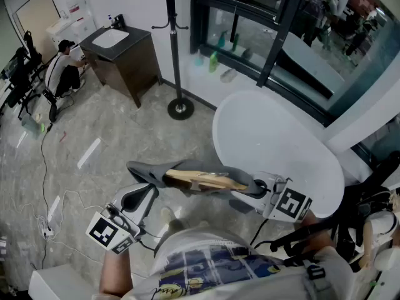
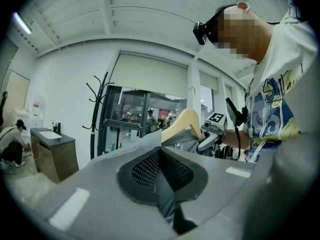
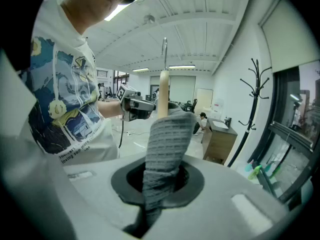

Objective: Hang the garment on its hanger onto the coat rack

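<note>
Well apart from the rack, left gripper jaws pinch a garment fold; right gripper jaws clamp fabric over the hanger end. Judged purpose: keep garment seated and hanger level for carrying. Left forearm sits low; both grippers point inward, rack ahead.

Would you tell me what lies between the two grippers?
The grey knitted garment on its pale wooden hanger, gripped at both ends, as the head view shows.
</note>
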Action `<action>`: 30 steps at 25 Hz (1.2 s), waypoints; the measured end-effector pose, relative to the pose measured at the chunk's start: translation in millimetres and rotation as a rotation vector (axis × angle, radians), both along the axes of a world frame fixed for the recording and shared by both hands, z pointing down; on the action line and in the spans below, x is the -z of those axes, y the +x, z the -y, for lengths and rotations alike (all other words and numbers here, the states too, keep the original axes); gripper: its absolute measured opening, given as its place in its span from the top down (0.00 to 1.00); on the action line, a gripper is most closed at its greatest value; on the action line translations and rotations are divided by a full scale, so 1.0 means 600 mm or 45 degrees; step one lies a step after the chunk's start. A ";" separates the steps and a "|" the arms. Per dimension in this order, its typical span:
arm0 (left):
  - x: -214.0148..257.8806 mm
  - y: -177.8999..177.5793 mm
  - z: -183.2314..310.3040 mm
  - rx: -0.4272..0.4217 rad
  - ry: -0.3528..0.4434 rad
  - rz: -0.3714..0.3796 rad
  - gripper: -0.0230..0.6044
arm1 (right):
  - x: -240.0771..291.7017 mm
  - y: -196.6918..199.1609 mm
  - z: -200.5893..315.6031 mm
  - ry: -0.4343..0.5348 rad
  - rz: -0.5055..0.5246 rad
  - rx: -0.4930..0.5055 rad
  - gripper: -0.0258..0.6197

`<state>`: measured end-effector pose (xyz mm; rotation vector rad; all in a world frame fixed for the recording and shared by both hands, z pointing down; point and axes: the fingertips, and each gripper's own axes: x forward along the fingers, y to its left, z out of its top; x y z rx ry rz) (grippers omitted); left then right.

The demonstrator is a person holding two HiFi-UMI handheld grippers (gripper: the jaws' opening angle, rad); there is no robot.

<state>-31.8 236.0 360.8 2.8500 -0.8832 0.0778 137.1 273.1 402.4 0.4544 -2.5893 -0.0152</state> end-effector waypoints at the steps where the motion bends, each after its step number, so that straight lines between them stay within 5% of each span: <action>1: 0.000 0.003 -0.002 0.001 0.001 0.000 0.96 | 0.003 0.003 0.000 0.000 -0.011 -0.002 0.95; 16: -0.008 0.043 0.007 0.004 -0.032 -0.005 0.96 | -0.008 0.038 0.071 -0.110 0.031 -0.041 0.95; 30: -0.018 -0.017 0.263 -0.167 0.008 -0.020 0.96 | 0.044 -0.040 0.383 -0.027 0.004 -0.083 0.95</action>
